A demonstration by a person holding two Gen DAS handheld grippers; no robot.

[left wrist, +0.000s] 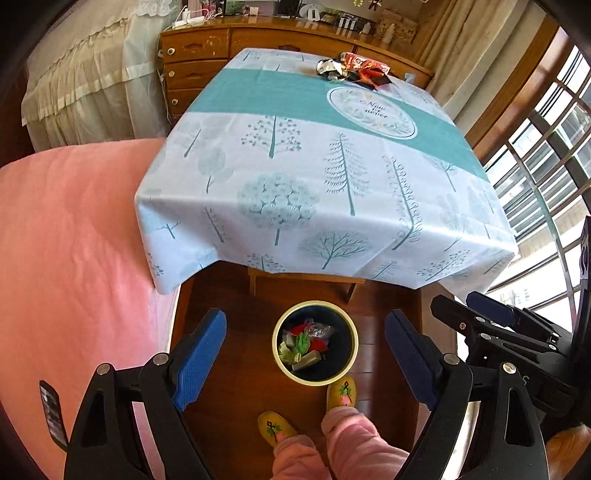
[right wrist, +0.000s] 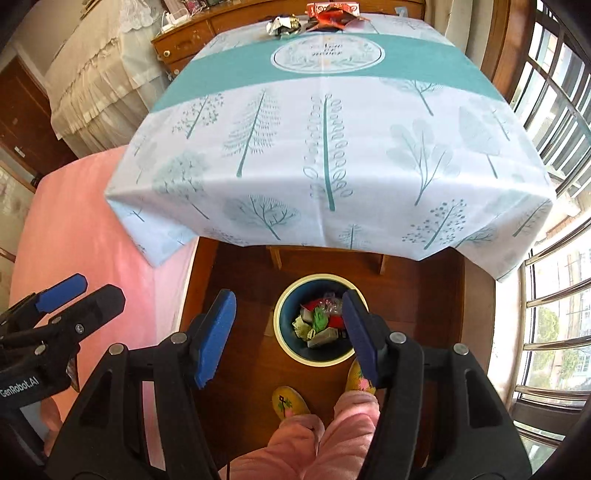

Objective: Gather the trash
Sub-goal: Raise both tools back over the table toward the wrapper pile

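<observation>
Both tools empty, left tool and right tool jaws apart above the bin; I reach next for the wrappers at the worktop's far edge, one per tool.

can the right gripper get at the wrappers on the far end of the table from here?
Probably yes, though not from where it hangs. The right gripper is over the bin on the floor, jaws open and empty. The wrappers lie at the far edge of the table, with nothing standing in between.
</observation>
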